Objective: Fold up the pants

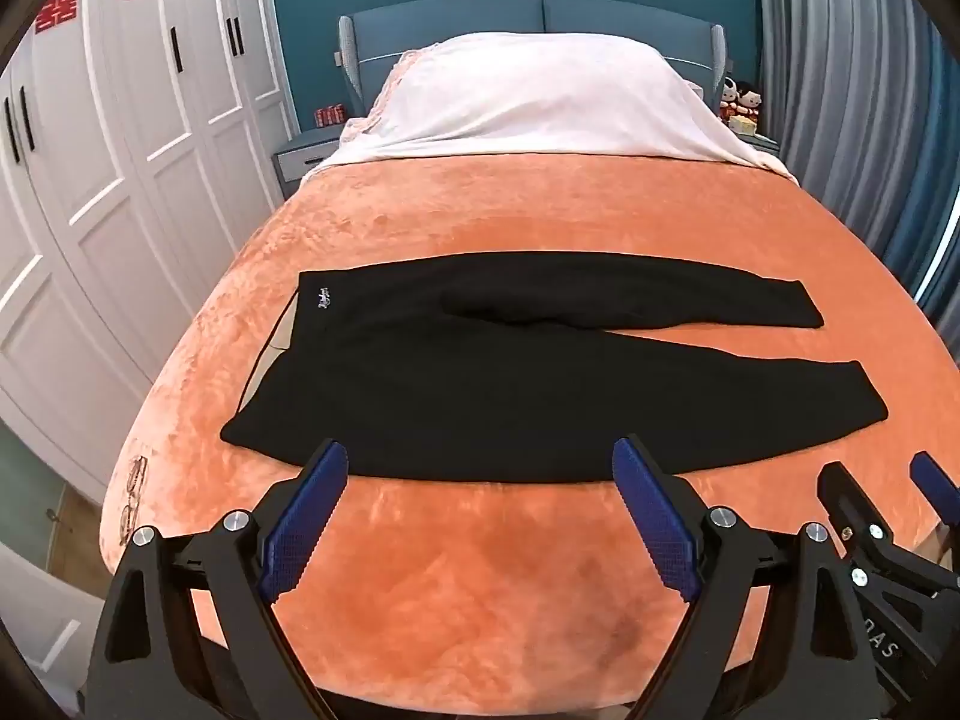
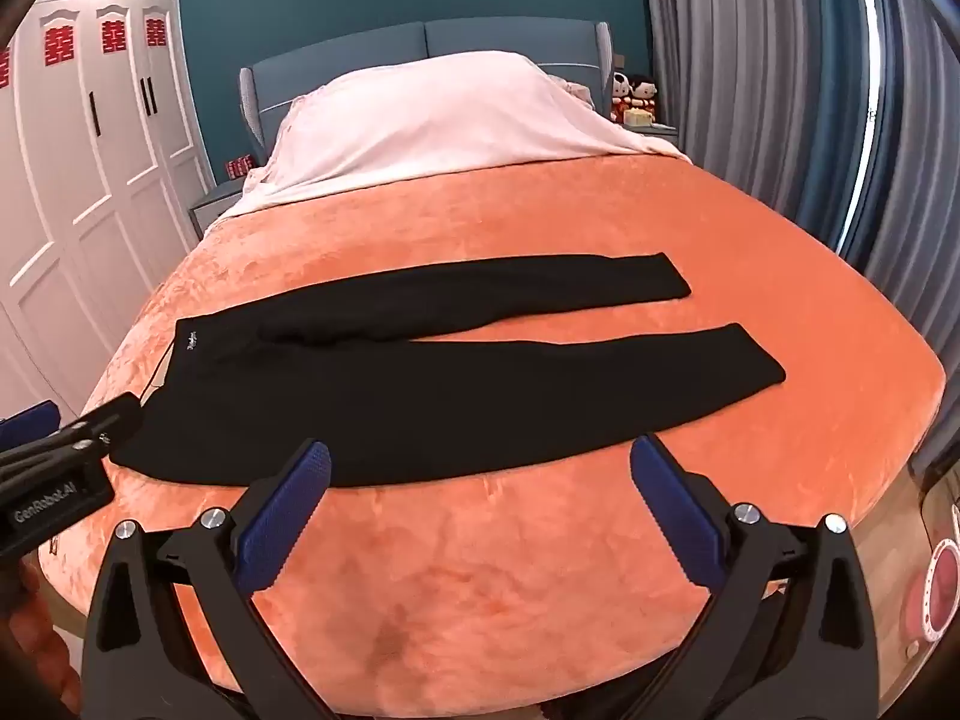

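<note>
Black pants (image 1: 480,384) lie flat on the orange bedspread (image 1: 480,588), waistband at the left, both legs running to the right and slightly apart. They also show in the right wrist view (image 2: 420,396). My left gripper (image 1: 480,456) is open and empty, its blue pads (image 1: 306,522) just short of the pants' near edge. My right gripper (image 2: 480,456) is open and empty, also just in front of the near edge. The right gripper shows at the lower right of the left wrist view (image 1: 888,498); the left gripper's body shows at the left of the right wrist view (image 2: 66,456).
A white pillow cover (image 1: 528,96) lies at the head of the bed against a blue headboard (image 1: 528,18). White wardrobes (image 1: 108,150) stand on the left, grey curtains (image 1: 852,90) on the right. Dolls (image 2: 633,93) sit on a nightstand.
</note>
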Demonstrator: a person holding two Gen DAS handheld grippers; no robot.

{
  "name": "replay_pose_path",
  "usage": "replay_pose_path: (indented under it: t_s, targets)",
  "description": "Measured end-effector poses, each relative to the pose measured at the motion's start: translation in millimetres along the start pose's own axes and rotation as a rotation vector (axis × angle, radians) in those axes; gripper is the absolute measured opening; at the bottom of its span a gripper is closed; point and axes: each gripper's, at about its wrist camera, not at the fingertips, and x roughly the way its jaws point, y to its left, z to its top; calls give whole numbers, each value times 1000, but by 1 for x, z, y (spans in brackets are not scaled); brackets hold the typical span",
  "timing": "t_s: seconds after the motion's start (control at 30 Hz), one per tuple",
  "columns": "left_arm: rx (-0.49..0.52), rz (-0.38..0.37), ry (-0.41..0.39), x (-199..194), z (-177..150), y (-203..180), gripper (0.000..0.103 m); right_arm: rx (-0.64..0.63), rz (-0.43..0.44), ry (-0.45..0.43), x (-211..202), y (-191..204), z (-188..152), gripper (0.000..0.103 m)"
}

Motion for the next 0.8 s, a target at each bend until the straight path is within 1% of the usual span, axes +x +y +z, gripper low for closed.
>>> replay_pose_path:
  t_s: [0.07,0.1,0.17,0.2,0.23,0.33,0.5,0.8]
  targets:
    - [8,0,2,1,0,-1,87,8,-3,8,2,0,0,98]
    - [10,5,3,1,0,-1,87,-10,-7,-7,1,1,0,98]
    - [10,8,1,-1,0,4,87,-8,-7,1,3,2,1,98]
    - [6,6,5,-1,1,6,87,-1,2,-9,1,0,0,98]
    - [12,13,-5,-2,-2,3,87,-2,2,-10,0,1,0,98]
    - [13,18,-6,-5,3,4,87,-3,12,-15,-6,6,-1,98]
    - [19,32,-11,-7,1,-4,87,-18,20,-28,-16,9,4,98]
    - [22,33,-10,-9,0,-3,88,-40,38,-30,-21,15,6,98]
